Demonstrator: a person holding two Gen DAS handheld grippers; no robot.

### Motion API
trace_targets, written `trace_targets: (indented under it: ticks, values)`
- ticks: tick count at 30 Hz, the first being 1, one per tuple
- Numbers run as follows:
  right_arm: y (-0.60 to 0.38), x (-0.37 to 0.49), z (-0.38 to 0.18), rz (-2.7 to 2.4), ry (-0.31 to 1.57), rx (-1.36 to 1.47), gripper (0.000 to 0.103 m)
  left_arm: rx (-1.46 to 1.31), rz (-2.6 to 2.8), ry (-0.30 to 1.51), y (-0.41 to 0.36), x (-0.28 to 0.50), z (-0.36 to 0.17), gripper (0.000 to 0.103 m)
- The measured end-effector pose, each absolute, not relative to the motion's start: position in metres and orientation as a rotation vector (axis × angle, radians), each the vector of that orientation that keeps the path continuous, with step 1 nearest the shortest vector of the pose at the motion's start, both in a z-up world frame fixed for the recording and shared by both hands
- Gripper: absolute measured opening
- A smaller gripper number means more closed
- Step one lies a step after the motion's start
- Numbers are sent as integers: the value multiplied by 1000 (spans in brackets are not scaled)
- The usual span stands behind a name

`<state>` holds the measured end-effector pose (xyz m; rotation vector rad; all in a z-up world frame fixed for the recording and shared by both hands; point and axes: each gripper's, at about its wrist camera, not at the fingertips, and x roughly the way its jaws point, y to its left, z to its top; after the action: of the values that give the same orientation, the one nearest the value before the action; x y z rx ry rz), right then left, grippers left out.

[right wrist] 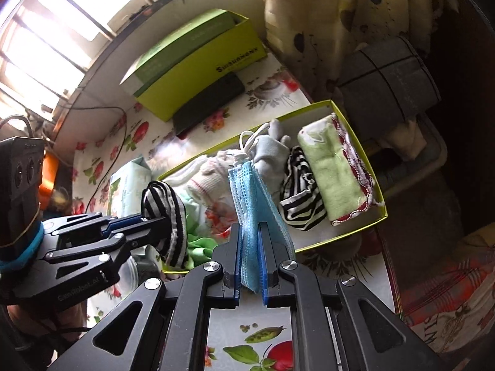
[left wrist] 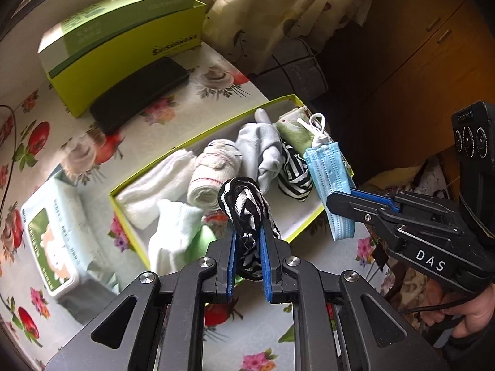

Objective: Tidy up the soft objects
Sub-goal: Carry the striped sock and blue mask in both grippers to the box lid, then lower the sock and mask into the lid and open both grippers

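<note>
My left gripper (left wrist: 247, 241) clamped on striped sock (left wrist: 244, 204), right gripper (right wrist: 250, 259) on blue face mask (right wrist: 256, 204). Placing step: lower both into free gaps in yellow-green box (right wrist: 349, 232), then release.

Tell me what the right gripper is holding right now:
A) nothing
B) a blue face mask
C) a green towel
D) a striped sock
B: in the right wrist view the right gripper is shut on the blue face mask, held up over the yellow-green box, while the left gripper holds the striped sock.
</note>
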<state>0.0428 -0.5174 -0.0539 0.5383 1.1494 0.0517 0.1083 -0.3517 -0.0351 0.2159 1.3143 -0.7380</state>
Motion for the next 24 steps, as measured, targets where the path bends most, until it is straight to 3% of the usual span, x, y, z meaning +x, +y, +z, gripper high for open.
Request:
trace_targets:
  ticks: [12, 14, 19, 24]
  values:
    - [-544, 61, -89, 54, 1163, 647, 13, 218, -795, 1366, -390, 126, -66, 16]
    - [-543, 63, -95, 74, 1176, 653, 13, 226, -801, 1378, -393, 127, -70, 19]
    - [-536, 66, -106, 121, 1200, 662, 18, 227, -807, 1383, -392, 126, -74, 38]
    - [-529, 69, -108, 154, 1208, 662, 27, 217, -794, 1372, -384, 126, -70, 41]
